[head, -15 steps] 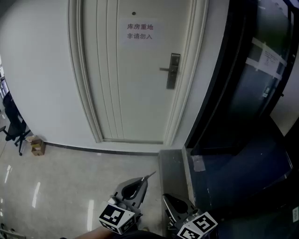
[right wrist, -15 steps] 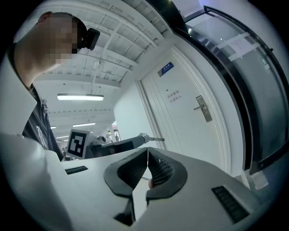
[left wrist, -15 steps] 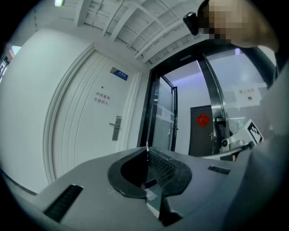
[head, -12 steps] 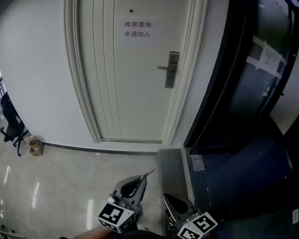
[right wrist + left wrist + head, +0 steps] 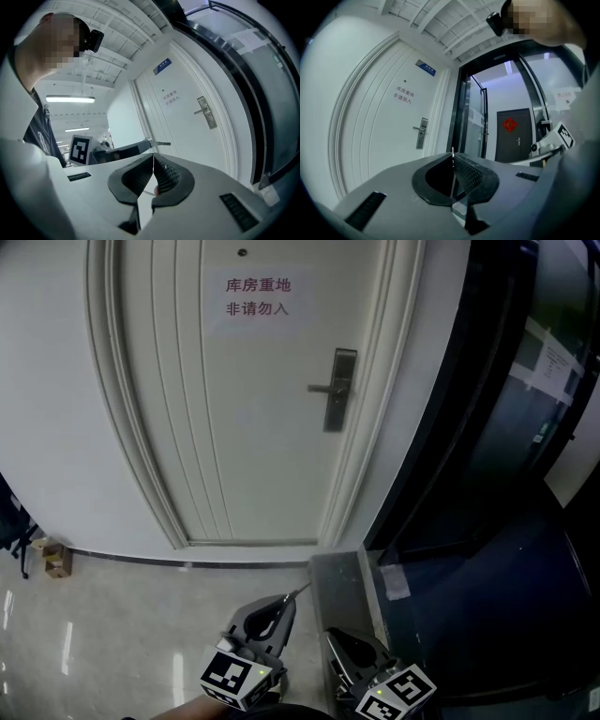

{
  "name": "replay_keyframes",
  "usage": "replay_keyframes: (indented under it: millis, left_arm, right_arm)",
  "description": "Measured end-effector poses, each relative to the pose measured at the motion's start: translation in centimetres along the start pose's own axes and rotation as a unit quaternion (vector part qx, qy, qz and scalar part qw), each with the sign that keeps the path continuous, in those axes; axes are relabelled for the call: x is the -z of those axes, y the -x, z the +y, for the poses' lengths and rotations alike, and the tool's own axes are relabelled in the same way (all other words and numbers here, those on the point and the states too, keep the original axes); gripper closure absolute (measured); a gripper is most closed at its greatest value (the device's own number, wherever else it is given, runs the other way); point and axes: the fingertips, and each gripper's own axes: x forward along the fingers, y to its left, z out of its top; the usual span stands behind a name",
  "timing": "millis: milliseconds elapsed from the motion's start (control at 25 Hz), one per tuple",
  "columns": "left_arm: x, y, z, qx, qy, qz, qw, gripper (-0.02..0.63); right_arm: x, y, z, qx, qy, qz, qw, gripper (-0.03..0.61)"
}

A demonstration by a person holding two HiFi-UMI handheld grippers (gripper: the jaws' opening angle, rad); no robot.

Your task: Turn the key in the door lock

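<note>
Now door (image 5: 253, 418) nearer, left tool (image 5: 285, 602) clamped on key (image 5: 301, 592), right tool (image 5: 337, 640) closed.

A closed white door (image 5: 253, 427) is seen ahead, with a paper sign (image 5: 258, 296) in red characters fixed above a metal lever handle (image 5: 336, 390). At the bottom edge, the left gripper (image 5: 287, 601) is held with its fingers closed on a key (image 5: 300, 592) that is pointed toward the door. The right gripper (image 5: 334, 637) is held just beside it, over the tiled floor (image 5: 112, 615).

Two hand-held grippers sit low, side by side, pointing forward; left gripper (image 5: 284, 602) jaws pinch a key (image 5: 301, 592), right gripper (image 5: 336, 639) jaws are pressed together
</note>
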Motion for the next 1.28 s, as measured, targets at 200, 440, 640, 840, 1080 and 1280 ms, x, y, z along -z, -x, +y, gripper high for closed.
replay_keyframes:
  millis: [200,440,640,840,1080,1280]
  left_arm:
    - [-1.5,-4.7,5.2,0.010,-0.017,-0.002,0.9998,0.604]
    - [-2.8,-10.2,10.0,0.012,-0.025,-0.006,0.9996,0.604]
    - [-3.3,-14.8,12.5,0.012,-0.030,-0.007,0.9994,0.604]
    - [-4.0,-20.4,14.0,0.003,-0.056,-0.013,0.9984,0.604]
    - [-6.9,-28.4,15.5,-0.022,-0.178,-0.040,0.9830,0.603]
    - [-7.9,-35.5,15.8,-0.050,-0.327,-0.046,0.9426,0.604]
  right_arm:
    - [-2.1,-5.8,-3.0,0.012,0.001,-0.006,1.000,0.566]
    - [-4.2,-10.9,-6.8,0.023,0.000,-0.004,1.000,0.566]
    - [-5.5,-13.8,-10.4,0.026,-0.004,-0.001,1.000,0.566]
    - [-6.7,-16.4,-15.1,0.016,-0.008,-0.002,1.000,0.566]
    - [-9.9,-19.5,-21.6,0.001,-0.013,-0.002,1.000,0.566]
    - [-12.7,-20.9,-28.1,-0.007,-0.018,-0.002,1.000,0.566]
